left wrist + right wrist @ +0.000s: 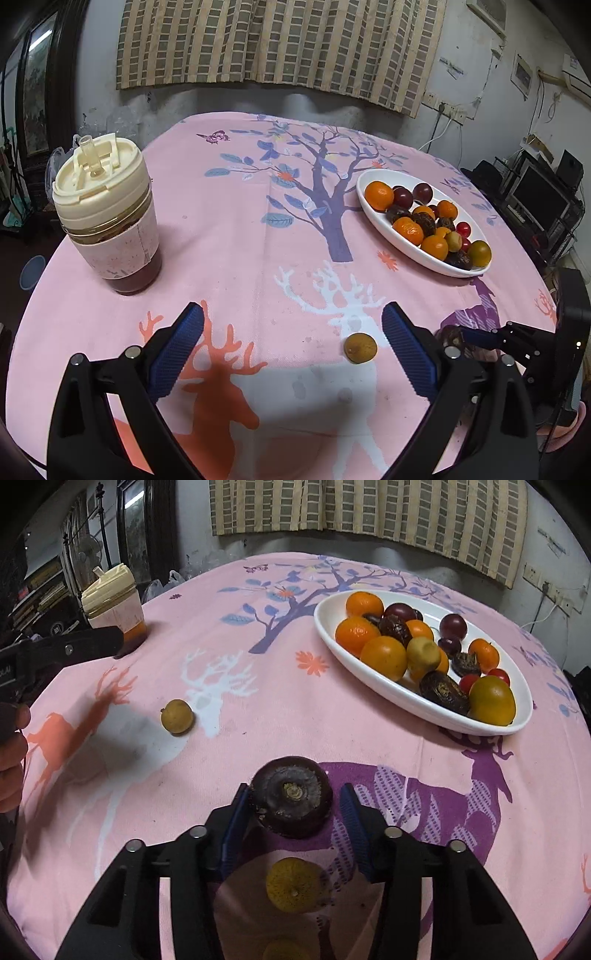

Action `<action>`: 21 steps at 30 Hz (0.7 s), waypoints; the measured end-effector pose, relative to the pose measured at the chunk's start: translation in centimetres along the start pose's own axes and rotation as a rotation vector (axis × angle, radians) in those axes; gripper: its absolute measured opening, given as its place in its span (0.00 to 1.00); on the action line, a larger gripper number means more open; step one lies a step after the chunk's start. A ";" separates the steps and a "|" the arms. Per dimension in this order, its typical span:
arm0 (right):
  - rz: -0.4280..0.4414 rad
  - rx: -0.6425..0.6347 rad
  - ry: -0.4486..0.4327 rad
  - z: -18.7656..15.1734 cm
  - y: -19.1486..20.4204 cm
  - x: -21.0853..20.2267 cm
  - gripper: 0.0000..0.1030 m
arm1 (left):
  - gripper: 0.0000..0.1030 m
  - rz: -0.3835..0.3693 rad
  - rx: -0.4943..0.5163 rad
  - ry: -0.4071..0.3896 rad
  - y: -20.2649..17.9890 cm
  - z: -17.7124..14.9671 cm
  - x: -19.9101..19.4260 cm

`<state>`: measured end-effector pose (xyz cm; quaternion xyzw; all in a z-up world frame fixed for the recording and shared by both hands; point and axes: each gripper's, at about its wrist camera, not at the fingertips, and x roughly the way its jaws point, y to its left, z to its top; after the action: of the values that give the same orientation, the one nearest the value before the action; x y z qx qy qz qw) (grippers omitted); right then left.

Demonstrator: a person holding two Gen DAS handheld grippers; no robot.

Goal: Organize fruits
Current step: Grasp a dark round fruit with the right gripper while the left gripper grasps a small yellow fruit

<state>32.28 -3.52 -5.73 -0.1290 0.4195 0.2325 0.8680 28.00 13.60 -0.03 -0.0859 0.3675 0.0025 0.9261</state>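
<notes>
Centrally, a white dish [417, 698] holds oranges [384, 657], dark plums [453, 623], brown corms and small red fruits. A lidded cup [107, 218] of dark drink stands well apart from it, near the surface's [236, 229] left edge. The left gripper [291, 332] hangs with jaws spread wide and nothing between them; a longan [360, 348] lies just inside its right finger. The right gripper's [293, 805] jaws flank a dark corm [291, 797]: the left pad touches it, the right stands just off. A yellow fruit [293, 884] lies below the corm. Bare cloth lies open between cup, dish and grippers.
</notes>
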 end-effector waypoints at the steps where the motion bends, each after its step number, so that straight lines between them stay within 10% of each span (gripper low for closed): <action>1: -0.001 0.000 0.001 0.0 0.0 -0.1 0.42 | 0.92 0.000 0.010 0.002 -0.2 -0.1 0.1; 5: 0.033 0.102 -0.069 0.6 -1.8 -2.3 0.42 | 0.89 -0.027 0.107 0.031 -2.2 -0.9 0.9; 12: 0.032 0.151 -0.135 0.5 -3.0 -5.1 0.42 | 0.50 -0.101 0.233 0.113 -5.4 -2.6 3.5; 21: 0.039 0.157 -0.133 0.3 -3.0 -5.2 0.42 | 0.40 -0.116 0.222 0.151 -5.8 -3.1 5.2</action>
<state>31.19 -7.48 -1.39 -0.0370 0.3801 0.2237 0.8967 30.07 7.09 -4.89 -0.0040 0.4283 -0.0979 0.8983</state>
